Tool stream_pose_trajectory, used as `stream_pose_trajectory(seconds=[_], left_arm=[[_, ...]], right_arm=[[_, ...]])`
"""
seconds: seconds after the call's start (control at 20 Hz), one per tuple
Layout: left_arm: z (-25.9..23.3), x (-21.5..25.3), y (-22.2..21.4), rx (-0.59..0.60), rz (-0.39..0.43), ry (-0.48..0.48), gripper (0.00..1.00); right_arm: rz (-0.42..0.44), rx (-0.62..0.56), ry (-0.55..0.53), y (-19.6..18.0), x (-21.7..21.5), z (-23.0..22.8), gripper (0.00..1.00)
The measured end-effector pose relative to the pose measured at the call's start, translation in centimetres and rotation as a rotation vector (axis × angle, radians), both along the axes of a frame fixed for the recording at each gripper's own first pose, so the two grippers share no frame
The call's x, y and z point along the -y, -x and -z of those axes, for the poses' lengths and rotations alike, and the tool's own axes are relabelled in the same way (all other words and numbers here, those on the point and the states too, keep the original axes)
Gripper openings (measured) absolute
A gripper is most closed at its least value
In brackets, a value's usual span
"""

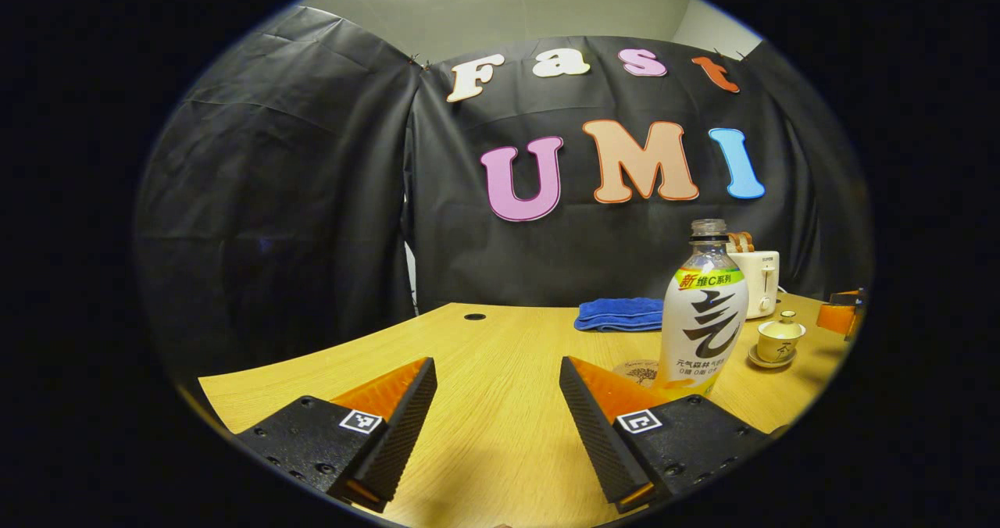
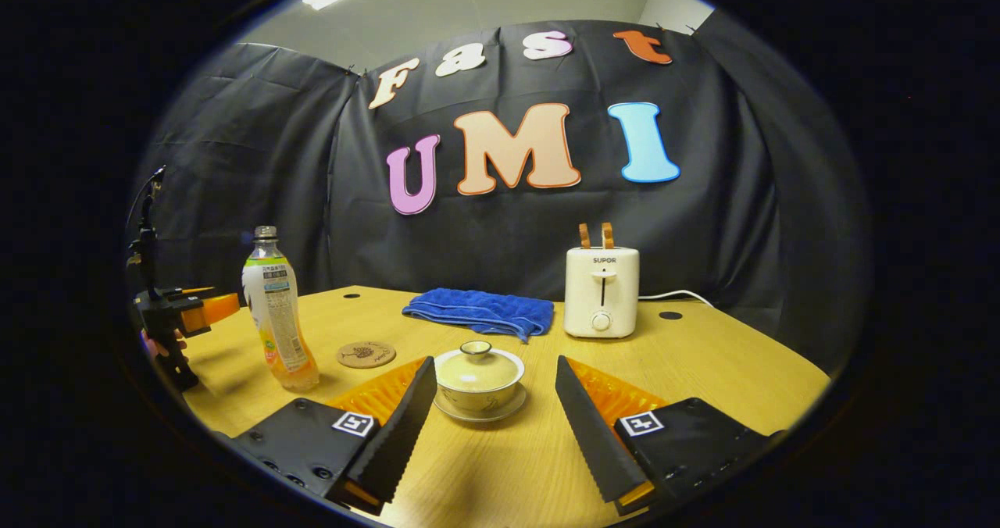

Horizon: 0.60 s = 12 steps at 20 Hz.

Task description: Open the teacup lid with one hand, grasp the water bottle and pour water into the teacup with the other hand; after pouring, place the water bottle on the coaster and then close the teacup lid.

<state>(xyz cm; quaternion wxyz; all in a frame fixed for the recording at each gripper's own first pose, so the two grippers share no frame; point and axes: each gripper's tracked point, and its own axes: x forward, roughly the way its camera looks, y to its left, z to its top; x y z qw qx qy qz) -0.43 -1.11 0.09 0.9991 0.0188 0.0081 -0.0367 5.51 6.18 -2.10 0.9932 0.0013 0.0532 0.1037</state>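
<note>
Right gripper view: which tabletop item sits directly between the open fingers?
The lidded teacup on its saucer; the water bottle, coaster, towel and toaster sit elsewhere.

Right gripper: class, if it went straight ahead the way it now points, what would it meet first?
Most likely the lidded teacup, which sits on its saucer centred between the open fingers of the right gripper. How near it is remains hard to judge through the fisheye.

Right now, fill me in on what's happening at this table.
A person holds a gripper in each hand, both open and holding nothing. The right gripper faces the teacup, whose lid is on. The left gripper points at bare table, with the water bottle standing upright just to its right, uncapped. The coaster lies empty beside the bottle. A blue towel and toaster sit behind. No step has been started.
</note>
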Motion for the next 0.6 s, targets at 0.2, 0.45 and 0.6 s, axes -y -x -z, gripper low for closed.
stream_pose_trajectory(seconds=[0.2, 0.45, 0.6], left_arm=[[0.1, -0.1, -0.1, -0.001, -0.007, -0.001, 0.93], [0.0, -0.1, -0.1, 0.0, -0.009, 0.001, 0.93], [0.0, -0.1, -0.1, -0.001, -0.009, 0.0, 0.93]], right_arm=[[-0.014, -0.025, 0.003, -1.9, -1.3, 0.5, 0.97], [-0.024, -0.028, 0.005, -4.1, -2.5, 0.8, 0.97], [-0.044, -0.07, 0.022, -5.6, -3.5, 1.6, 0.97]])
